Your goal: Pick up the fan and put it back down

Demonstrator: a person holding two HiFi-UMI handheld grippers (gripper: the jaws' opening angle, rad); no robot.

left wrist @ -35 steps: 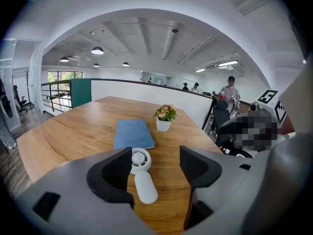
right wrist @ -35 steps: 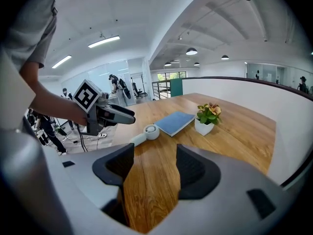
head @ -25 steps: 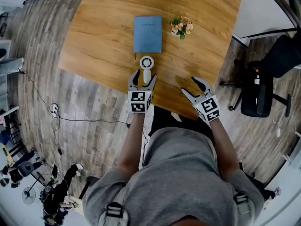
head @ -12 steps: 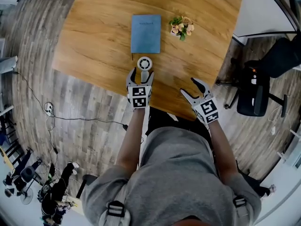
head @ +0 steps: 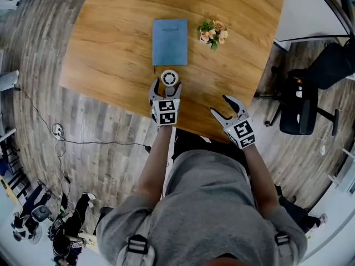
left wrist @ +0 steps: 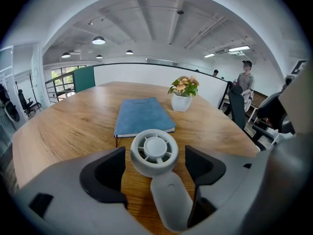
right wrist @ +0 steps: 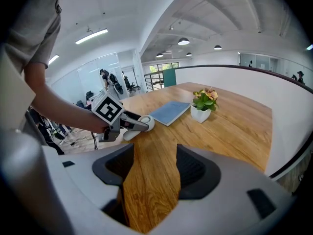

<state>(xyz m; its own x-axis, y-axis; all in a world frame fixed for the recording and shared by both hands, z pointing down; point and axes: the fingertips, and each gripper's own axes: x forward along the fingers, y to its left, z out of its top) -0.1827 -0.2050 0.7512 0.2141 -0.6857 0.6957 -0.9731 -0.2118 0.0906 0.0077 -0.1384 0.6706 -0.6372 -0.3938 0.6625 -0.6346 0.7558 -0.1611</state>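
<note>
The table (head: pixel 111 49) is a broad slab of warm golden-brown wood with straight grain, standing on a floor (head: pixel 72 115) of grey-brown planks. Near its front edge lies the fan (head: pixel 170 77), a small pale grey handheld one. It lies flat on the wood, round head toward the table's middle and handle toward the person.

The left gripper (head: pixel 166 86) straddles it with jaws opening. The fan's head sits between them with bare wood showing on either side, and neither dark pad presses on it (the handle runs close along one jaw, but contact there cannot be made out). The right gripper (head: pixel 220 106) hovers over the table's near corner, well apart from the fan, jaws spread wide with only wood grain between them.

Just beyond the fan lies a closed blue notebook (head: pixel 170 41), and beside that a small white pot of flowers (head: pixel 212 32). Off the table's right side stands a black office chair (head: pixel 302 104), and a thin cable (head: pixel 83 142) trails over the floor on the left.

The room is a large open office with a white ribbed ceiling (left wrist: pixel 156 18) and round hanging lamps (left wrist: pixel 98 40). A low white partition (left wrist: pixel 146 75) runs behind the table, and a person (left wrist: pixel 244 82) stands in the distance.
</note>
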